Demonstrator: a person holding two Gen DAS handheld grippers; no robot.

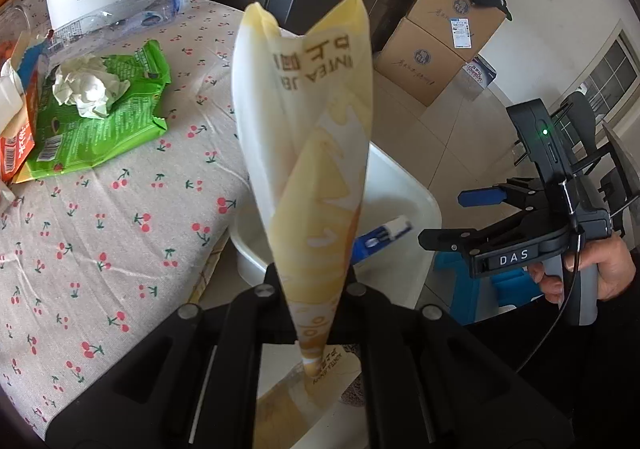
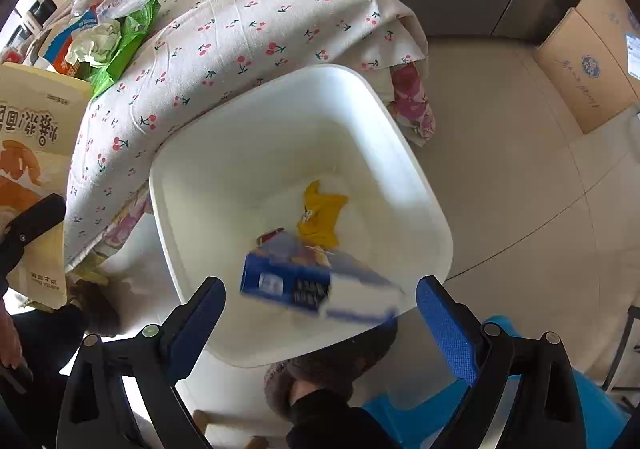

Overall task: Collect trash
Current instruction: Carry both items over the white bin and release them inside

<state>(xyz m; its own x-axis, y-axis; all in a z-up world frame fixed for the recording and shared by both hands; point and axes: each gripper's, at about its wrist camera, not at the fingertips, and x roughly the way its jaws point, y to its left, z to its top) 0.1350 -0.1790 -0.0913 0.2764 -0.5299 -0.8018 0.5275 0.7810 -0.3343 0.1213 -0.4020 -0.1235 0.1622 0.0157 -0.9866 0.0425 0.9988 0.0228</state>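
Yellow wrapper (image 1: 316, 153) pinched in left hand-held gripper (image 1: 310, 289), right hand-held gripper (image 2: 320, 301) spread above bin (image 2: 208, 217)

The wide mouth of the white plastic square bin (image 2: 400, 153) stands unblocked beside the cherry-print cloth-covered worktop (image 1: 120, 217), while a blurred blue-and-white carton (image 2: 316, 285) crosses its near rim and a pale yellow snack pouch (image 1: 316, 153) rises upright alongside.
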